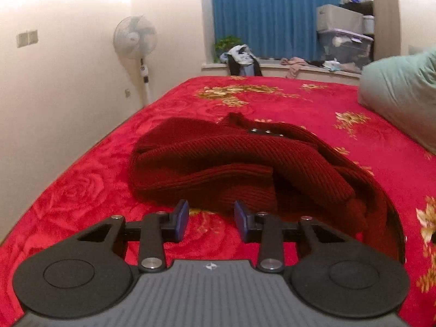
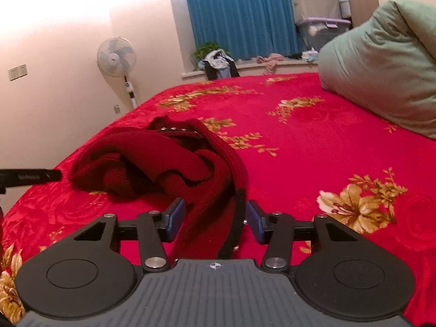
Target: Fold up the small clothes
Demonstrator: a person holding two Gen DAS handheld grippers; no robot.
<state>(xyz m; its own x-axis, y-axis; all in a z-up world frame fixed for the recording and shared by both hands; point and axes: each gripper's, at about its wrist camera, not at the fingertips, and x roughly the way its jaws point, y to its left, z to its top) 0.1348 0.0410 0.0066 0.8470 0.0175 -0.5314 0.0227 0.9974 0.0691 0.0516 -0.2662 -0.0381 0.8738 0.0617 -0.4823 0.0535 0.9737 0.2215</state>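
Note:
A dark red ribbed knit garment (image 1: 218,158) lies crumpled on the red floral bedspread (image 1: 299,114), with a row of metal snaps near its far edge. My left gripper (image 1: 211,212) is open just in front of its near hem, with only bedspread between the blue pads. In the right wrist view the garment (image 2: 152,158) lies ahead to the left. A long strip of it with black trim runs back between the fingers of my right gripper (image 2: 215,214). Those pads stand close on either side of the strip without squeezing it.
A pale green pillow (image 2: 381,62) fills the bed's right side. The bed's left edge drops beside a wall, where a standing fan (image 2: 116,57) is. Loose clothes sit on the far windowsill (image 1: 245,57), under a blue curtain. A black bar (image 2: 30,177) pokes in at the left.

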